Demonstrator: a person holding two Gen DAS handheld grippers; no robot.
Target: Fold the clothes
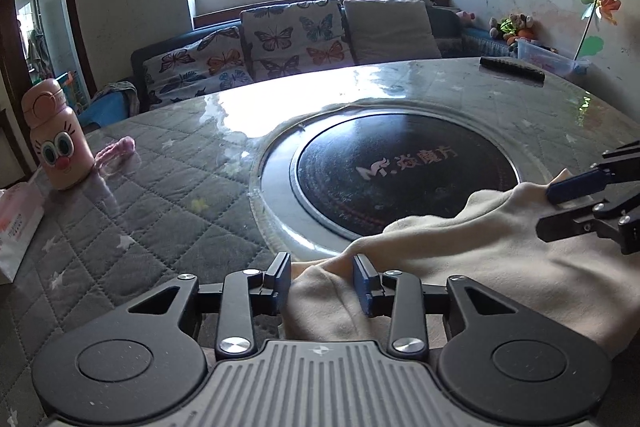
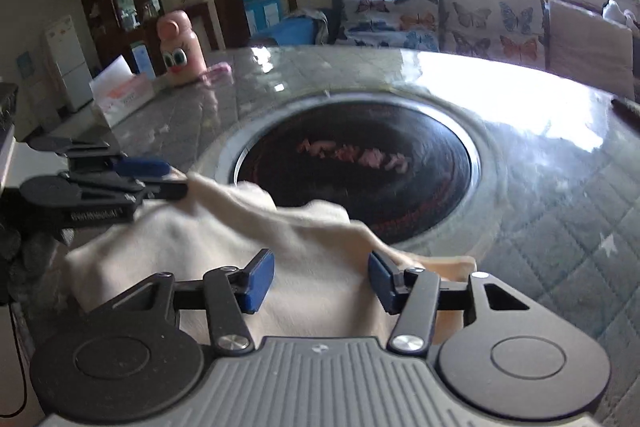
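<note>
Left gripper jaws apart over cream garment, right gripper likewise, round table

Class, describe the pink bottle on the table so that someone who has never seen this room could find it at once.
Start at the round table with its grey quilted cover and dark glass disc in the middle. Look to its edge, beside a white and pink tissue pack. There stands the pink bottle, upright, the only thing with a cartoon face: big eyes and a red nose.

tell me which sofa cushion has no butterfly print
The plain beige cushion, nearest the stuffed toys at the sofa's right end in the left wrist view. The two cushions left of it carry coloured butterflies.
</note>
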